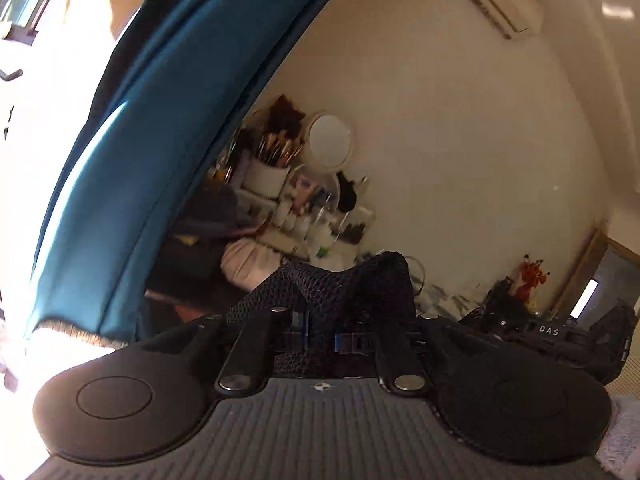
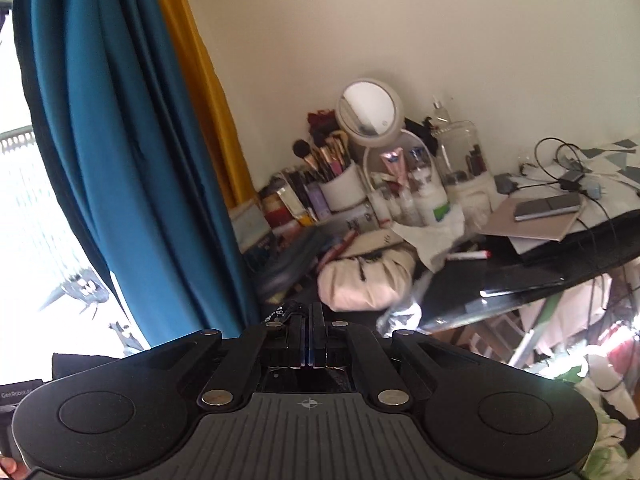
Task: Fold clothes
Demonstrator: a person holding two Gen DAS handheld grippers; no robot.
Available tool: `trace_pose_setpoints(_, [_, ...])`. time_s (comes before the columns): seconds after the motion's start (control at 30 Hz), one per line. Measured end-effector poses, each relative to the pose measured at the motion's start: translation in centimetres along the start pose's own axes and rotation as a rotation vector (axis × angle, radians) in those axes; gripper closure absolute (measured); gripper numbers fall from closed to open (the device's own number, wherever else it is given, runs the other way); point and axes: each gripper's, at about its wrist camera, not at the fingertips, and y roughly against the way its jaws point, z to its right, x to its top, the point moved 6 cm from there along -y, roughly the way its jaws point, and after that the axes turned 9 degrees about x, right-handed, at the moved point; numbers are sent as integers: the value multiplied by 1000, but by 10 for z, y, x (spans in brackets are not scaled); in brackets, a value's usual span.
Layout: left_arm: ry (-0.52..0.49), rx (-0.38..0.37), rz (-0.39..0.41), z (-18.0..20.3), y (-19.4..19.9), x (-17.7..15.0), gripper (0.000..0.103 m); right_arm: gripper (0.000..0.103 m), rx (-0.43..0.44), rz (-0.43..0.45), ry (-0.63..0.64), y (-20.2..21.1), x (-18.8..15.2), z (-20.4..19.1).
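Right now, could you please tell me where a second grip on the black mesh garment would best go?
Probably the raised fold of the mesh garment, taken from the right of the left wrist view. It stands up free beside the left gripper, which pinches the middle, so jaws can close across it.

Cluttered desk (image 2: 520,276) ahead, curtain (image 2: 120,160) left

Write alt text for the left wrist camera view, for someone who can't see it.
The left gripper is shut on a bunched piece of black mesh fabric, held up in front of a cream wall. A teal curtain hangs at left, beside a cluttered vanity with a round mirror.
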Motion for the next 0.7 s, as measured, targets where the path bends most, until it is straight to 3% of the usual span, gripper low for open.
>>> trace_pose_setpoints(0.1, [13,-112,80,27,9,26,93,102,61,32,8,8,22,-20])
trace_pose_setpoints(0.27, [10,-258,98,64,8,28,93,102,98,31,13,27,35,-43])
trace_pose_setpoints(0.47, [37,-413,29,101,-3,5,93,102,55,-30,33,55,30,-55])
trace_pose_setpoints(0.7, [7,-504,-70,173,-10,-24,93,102,105,-12,59,99,34,-58])
